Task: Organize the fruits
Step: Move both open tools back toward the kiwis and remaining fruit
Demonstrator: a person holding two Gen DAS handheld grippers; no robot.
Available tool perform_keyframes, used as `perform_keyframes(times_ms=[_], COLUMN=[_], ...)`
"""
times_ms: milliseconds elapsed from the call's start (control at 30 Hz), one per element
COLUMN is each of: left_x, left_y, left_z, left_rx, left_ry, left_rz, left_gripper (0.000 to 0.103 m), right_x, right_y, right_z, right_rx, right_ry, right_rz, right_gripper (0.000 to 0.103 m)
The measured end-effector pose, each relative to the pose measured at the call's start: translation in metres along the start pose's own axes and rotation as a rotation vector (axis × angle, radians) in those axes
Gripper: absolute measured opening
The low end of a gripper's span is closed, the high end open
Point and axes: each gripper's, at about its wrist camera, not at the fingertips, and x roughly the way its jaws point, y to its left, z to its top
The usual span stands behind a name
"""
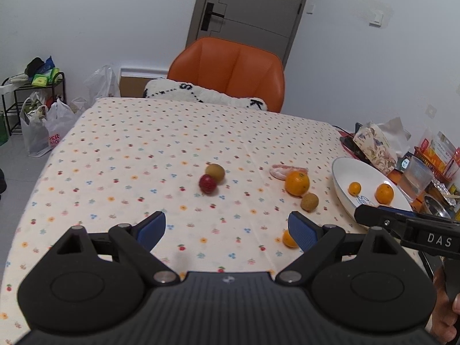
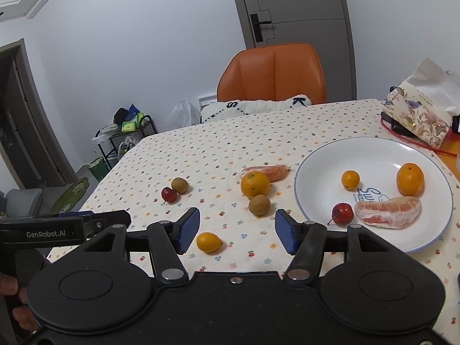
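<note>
Left gripper (image 1: 227,230) spread wide, nothing between the blue pads (image 1: 151,230); hovering over the floral tablecloth (image 1: 143,149). Right gripper (image 2: 237,231) likewise spread, empty, low over the cloth, just left of the white plate (image 2: 316,166).

On plate: small kumquat (image 2: 350,179), larger orange (image 2: 410,179) toward the far right, red crabapple-like fruit (image 2: 342,213) at the near rim, touching or nearly touching a peeled citrus half (image 2: 388,211).

Loose on cloth: oval kumquat (image 2: 209,242) just ahead of the right gripper's left pad (image 2: 188,230); seen in left wrist view half hidden behind the left gripper's right pad (image 1: 302,234). Further out, orange (image 2: 255,184) with a brown longan-like fruit (image 2: 259,205) touching its near side and a second peeled citrus piece (image 2: 270,172) behind it. Well apart to the left, red fruit (image 2: 169,194) touching a greenish-brown round fruit (image 2: 179,185).

Orange chair (image 1: 230,72) at the far table edge, fluffy white cushion (image 1: 201,95) on it. Tissue pack (image 2: 417,115) behind plate.
</note>
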Motion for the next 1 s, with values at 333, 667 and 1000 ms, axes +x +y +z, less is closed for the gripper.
perform_keyframes(times_ms=[333,667,1000], left_x=[0.004,0.029,0.059], left_y=[0.012,0.020,0.023], left_z=[0.001,0.009,0.014], left_rx=[-0.011,-0.029,-0.026], left_ry=[-0.006,-0.003,0.021], left_rz=[0.008,0.014,0.027], left_gripper=[0.089,0.082,0.070], right_x=[0.011,0.037,0.064], right_y=[0.004,-0.002,-0.006], right_z=[-0.003,0.000,0.005], right_rx=[-0.018,-0.014,-0.022], right_ry=[0.017,0.038,0.065], right_rz=[-0.008,-0.024,-0.043], right_gripper=[0.058,0.054,0.048])
